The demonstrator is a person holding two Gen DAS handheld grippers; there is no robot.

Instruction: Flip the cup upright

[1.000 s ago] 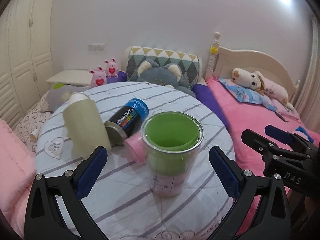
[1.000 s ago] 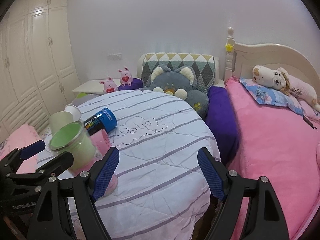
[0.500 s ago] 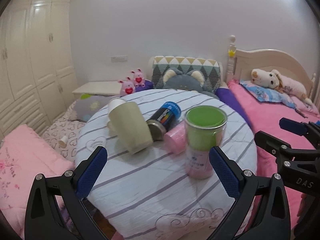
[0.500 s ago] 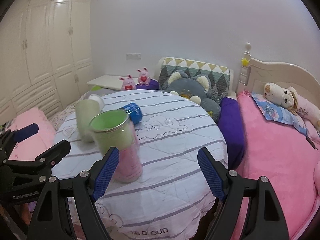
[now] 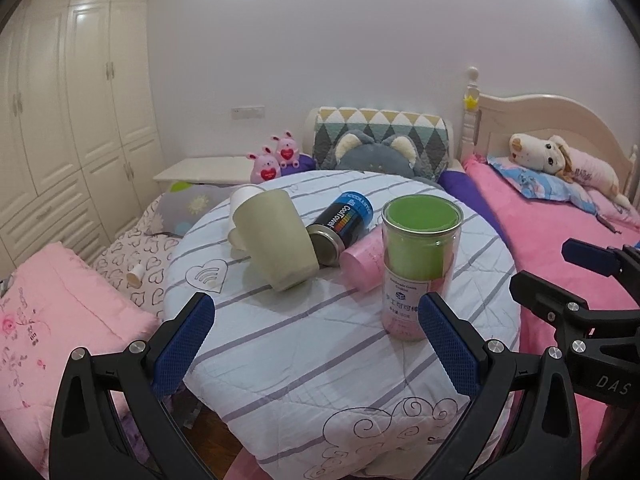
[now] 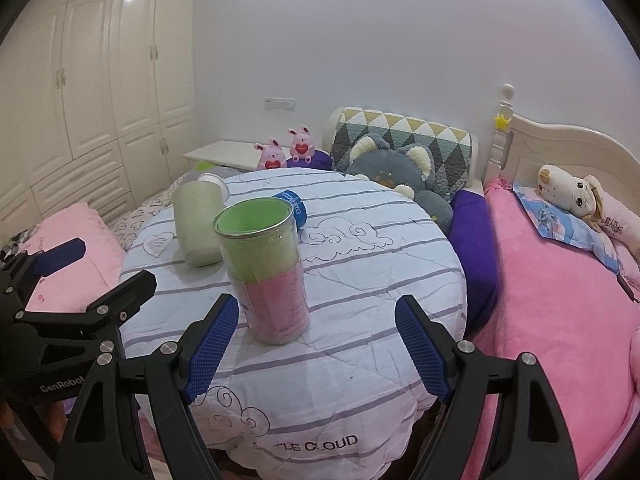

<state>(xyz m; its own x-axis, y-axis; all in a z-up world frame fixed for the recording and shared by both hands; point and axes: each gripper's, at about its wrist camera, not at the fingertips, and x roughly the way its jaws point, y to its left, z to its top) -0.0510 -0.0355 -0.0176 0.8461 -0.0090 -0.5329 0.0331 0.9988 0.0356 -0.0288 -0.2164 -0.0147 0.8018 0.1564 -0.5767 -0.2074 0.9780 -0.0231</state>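
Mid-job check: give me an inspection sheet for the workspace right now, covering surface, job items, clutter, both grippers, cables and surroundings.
Surface: round table under a striped white quilt.
Job's things: clear cup with green and pink inserts stands upright, mouth up, free of both grippers.
Clutter: pale green cup mouth down and tilted; blue-and-black can on its side; pink cup on its side behind the clear cup; white cup partly hidden behind the green one.
Grippers: left gripper open, empty, short of the table items; right gripper open, empty, clear cup just ahead.
Cables: nothing seen.
Surroundings: pink bed, plush toys, wardrobe.
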